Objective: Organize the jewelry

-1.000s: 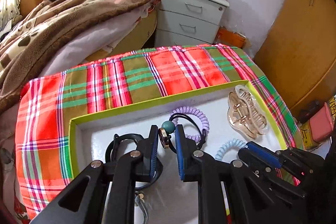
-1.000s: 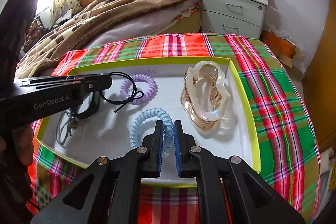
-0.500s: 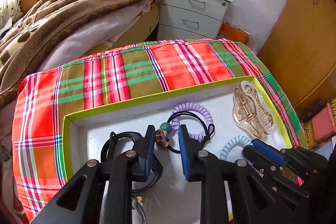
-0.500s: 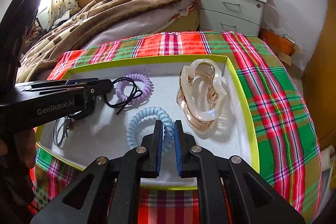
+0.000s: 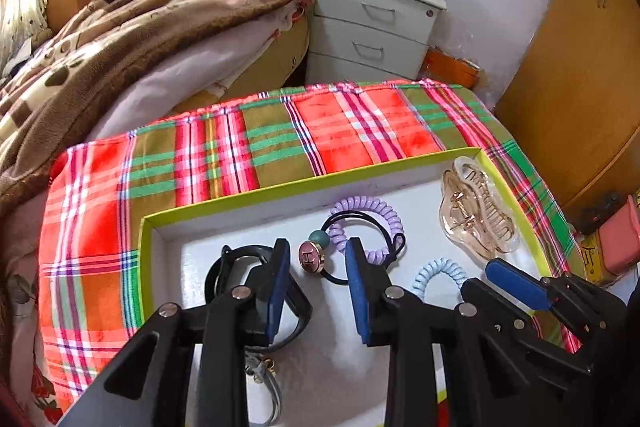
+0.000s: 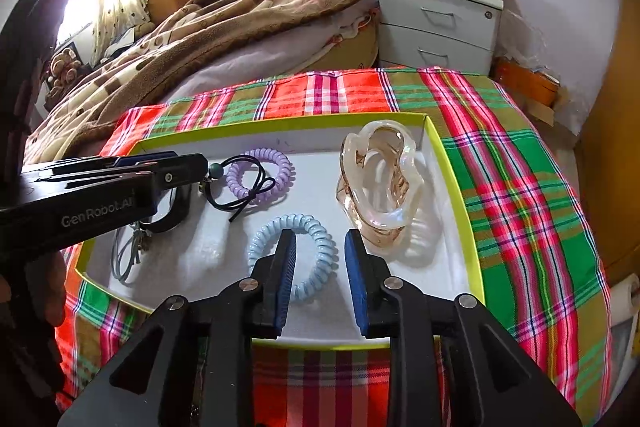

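Both tongs stood wide open over the tray point(image 6: 456, 167) on the plaid-covered table point(image 6: 520, 187), holding nothing. The left tongs point(image 5: 316, 287) bracketed the black tie point(image 5: 360, 251) with its pink button and green bead, which lay across the lilac coil point(image 5: 368, 211). The right tongs point(image 6: 320, 279) straddled the near rim of the blue coil point(image 6: 292, 251), just beside the clear claw clip point(image 6: 380, 183). This looked like a placing step done, every piece lying in the tray; next would call for lifting clear without snagging the tie's loops. A black band point(image 5: 236, 259) and grey cords point(image 6: 128, 255) sat half hidden behind the left tongs, and what they were was hard to tell
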